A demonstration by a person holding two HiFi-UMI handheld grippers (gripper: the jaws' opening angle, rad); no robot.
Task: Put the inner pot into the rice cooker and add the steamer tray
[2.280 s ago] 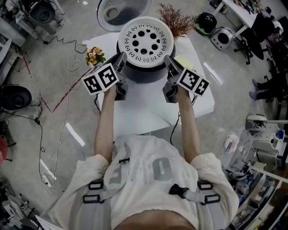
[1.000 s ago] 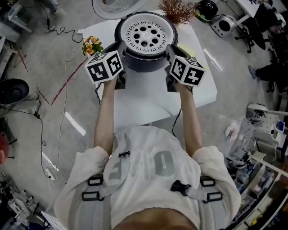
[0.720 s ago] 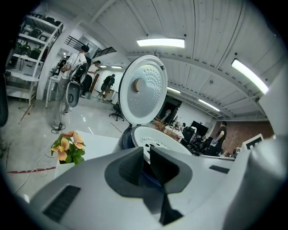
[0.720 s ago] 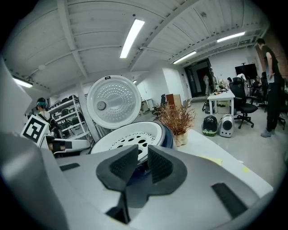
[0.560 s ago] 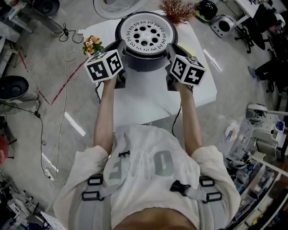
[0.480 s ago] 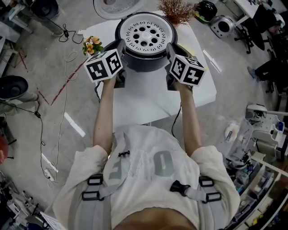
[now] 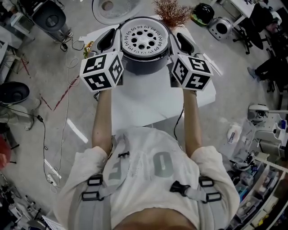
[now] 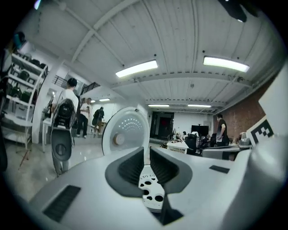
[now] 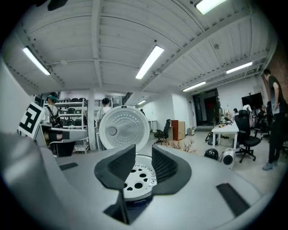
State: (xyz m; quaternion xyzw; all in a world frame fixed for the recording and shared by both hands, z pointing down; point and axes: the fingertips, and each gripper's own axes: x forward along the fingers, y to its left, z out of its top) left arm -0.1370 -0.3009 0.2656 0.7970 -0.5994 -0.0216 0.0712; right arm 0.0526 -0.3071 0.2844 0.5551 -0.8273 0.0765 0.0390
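Note:
The white perforated steamer tray [image 7: 143, 38] sits in the top of the dark rice cooker [image 7: 145, 63], whose round lid [image 7: 118, 6] stands open behind it. My left gripper [image 7: 109, 39] hovers above the cooker's left side, its jaws closed to a thin slit with nothing in it. In the left gripper view [image 8: 146, 155] the tray [image 8: 150, 191] lies below and beyond the tips. My right gripper [image 7: 182, 41] hovers at the cooker's right, its jaws opening and empty. In the right gripper view [image 9: 143, 155] the tray [image 9: 137, 175] and the lid [image 9: 123, 128] show through the gap.
The cooker stands on a small white table [image 7: 148, 99] with a flower sprig [image 7: 88, 45] at its left corner and a dried plant [image 7: 168, 9] behind. Cables run over the floor at left. Another cooker [image 7: 220, 27] and office chairs stand at right; people stand in the background.
Both grippers have risen from the cooker's sides, and their marker cubes look larger. The steamer tray has stayed seated in the cooker.

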